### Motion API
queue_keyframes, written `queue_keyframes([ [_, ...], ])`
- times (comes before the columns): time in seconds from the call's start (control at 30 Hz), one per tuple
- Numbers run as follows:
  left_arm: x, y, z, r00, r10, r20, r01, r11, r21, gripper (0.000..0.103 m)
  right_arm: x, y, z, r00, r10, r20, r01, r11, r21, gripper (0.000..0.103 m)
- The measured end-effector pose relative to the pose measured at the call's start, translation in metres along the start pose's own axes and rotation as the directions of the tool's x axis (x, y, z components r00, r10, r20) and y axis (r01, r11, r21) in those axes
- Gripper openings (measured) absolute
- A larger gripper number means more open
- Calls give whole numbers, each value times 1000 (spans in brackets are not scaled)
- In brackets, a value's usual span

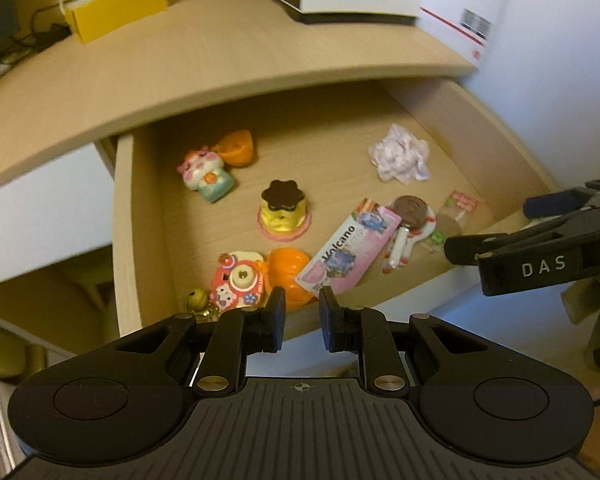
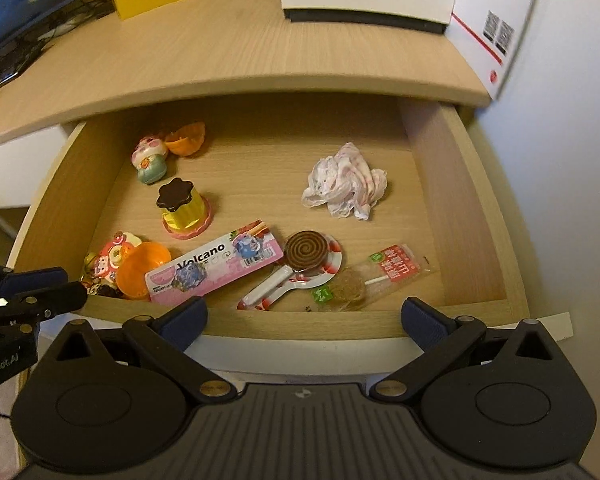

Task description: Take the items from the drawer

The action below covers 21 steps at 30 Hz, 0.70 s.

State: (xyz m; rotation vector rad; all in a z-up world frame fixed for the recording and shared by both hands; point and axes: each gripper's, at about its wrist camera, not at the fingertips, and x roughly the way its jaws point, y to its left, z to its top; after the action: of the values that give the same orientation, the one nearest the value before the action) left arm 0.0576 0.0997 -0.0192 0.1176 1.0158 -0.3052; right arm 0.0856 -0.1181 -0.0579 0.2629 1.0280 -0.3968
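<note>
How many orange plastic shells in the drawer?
2. One orange shell sits at the back left beside the pink figurine; the other orange shell lies front left against the Volcano packet. More may hide under clutter.

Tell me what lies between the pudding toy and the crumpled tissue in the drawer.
Nothing: between the pudding toy and the crumpled tissue there is only bare drawer floor. The right wrist view shows it best; the left wrist view agrees.
</note>
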Motion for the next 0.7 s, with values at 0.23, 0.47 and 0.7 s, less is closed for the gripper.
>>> queue_keyframes([
  [0.23,-13,-2,-17,999,-16,-51,17,1000,26,17,-15,-3,-14,997,59,-53,-60,998,-8,103],
  [0.47,-14,26,-5,998,-61,26,63,991,-119,17,-26,19,-3,999,48,2,-47,985,-167,95],
  [0.7,8,37,28,994,-40,103,50,994,-96,18,-26,15,34,993,45,110,-23,980,-196,95],
])
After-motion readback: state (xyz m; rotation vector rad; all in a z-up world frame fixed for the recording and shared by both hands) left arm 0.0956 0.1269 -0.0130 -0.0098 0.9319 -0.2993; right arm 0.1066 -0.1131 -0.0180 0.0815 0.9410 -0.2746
